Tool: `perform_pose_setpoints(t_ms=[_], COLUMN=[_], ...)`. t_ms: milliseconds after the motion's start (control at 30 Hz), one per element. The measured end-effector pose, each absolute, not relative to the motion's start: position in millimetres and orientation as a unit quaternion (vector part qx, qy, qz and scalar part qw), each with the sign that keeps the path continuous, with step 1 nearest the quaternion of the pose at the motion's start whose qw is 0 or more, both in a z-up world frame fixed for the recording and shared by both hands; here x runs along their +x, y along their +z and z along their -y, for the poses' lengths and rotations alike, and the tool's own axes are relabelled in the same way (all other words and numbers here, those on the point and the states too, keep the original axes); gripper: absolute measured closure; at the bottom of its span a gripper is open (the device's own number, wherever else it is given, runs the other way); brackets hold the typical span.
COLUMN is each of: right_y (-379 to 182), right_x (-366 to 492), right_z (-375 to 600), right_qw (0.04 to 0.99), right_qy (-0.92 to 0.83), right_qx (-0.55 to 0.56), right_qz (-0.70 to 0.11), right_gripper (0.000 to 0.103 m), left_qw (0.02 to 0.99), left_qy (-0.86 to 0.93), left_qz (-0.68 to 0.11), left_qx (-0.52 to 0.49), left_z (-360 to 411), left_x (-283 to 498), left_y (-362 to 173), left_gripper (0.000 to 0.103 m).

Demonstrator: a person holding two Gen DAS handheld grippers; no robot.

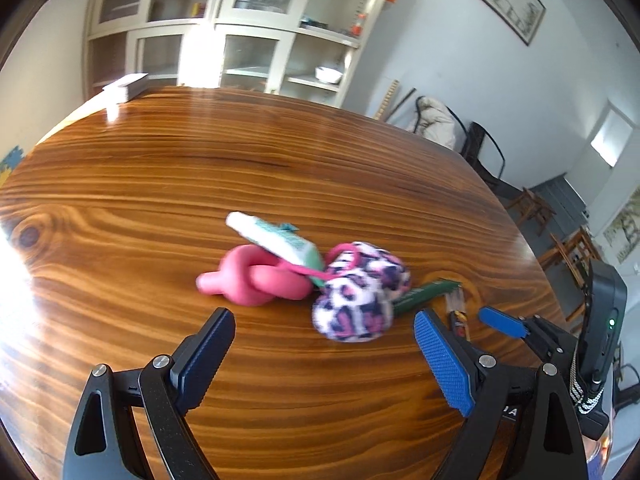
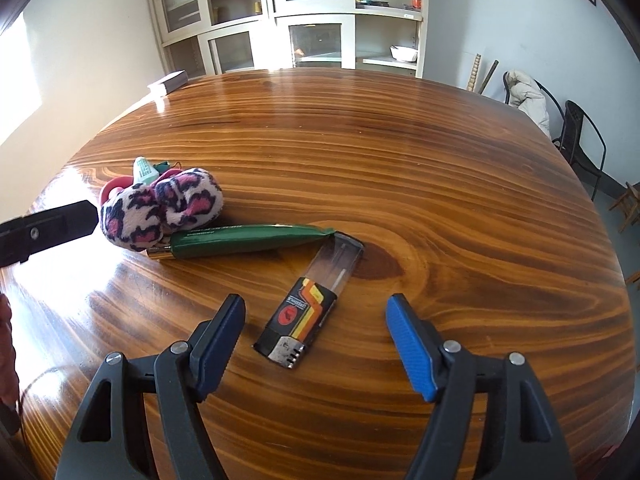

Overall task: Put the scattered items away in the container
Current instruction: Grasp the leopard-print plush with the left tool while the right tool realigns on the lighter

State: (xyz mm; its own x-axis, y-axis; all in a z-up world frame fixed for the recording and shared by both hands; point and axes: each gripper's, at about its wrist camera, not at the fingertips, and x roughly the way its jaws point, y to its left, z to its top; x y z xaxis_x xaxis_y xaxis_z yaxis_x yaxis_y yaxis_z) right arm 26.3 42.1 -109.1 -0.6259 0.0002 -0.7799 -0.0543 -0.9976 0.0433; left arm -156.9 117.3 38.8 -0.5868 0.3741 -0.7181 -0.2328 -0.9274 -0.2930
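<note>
Glossy wooden bench (image 2: 400, 168): leopard-print plush pouch (image 1: 358, 294) touching knotted pink rubber toy (image 1: 256, 278), green pen (image 2: 248, 240) alongside. Left tool (image 1: 324, 356) spread wide, empty. Right tool (image 2: 316, 346) likewise released, straddling black-orange lighter (image 2: 308, 304).

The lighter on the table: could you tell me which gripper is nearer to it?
Right. The right gripper is open with the lighter lying just ahead between its fingers. The left gripper is open in front of the leopard-print plush, with the lighter off to its right.
</note>
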Motion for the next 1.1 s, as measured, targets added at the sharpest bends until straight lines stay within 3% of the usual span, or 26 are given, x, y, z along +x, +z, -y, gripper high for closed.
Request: perform_pose_setpoints(t_ms=[367, 500, 567, 600, 1100], right_y=[-108, -108, -108, -107, -85], right_x=[28, 29, 28, 28, 40], right_z=[-65, -70, -70, -70, -65], right_qw=[0.051, 0.059, 0.059, 0.059, 0.043], right_qy=[0.901, 0.902, 0.902, 0.902, 0.915], right_qx=[-0.42, -0.416, -0.415, -0.415, -0.384], right_qz=[-0.094, -0.102, -0.104, -0.105, -0.113], right_gripper=[0.026, 0.026, 0.026, 0.026, 0.026], left_qw=[0.18, 0.181, 0.182, 0.184, 0.175], left_qy=[0.871, 0.87, 0.87, 0.87, 0.881], left_qz=[0.094, 0.086, 0.079, 0.076, 0.039], left_qx=[-0.447, -0.45, -0.45, -0.452, -0.438], left_z=[-142, -145, -145, -144, -109], left_x=[-196, -202, -198, -196, -100], left_y=[17, 11, 11, 11, 14], left_gripper=[0.012, 0.046, 0.056, 0.068, 0.068])
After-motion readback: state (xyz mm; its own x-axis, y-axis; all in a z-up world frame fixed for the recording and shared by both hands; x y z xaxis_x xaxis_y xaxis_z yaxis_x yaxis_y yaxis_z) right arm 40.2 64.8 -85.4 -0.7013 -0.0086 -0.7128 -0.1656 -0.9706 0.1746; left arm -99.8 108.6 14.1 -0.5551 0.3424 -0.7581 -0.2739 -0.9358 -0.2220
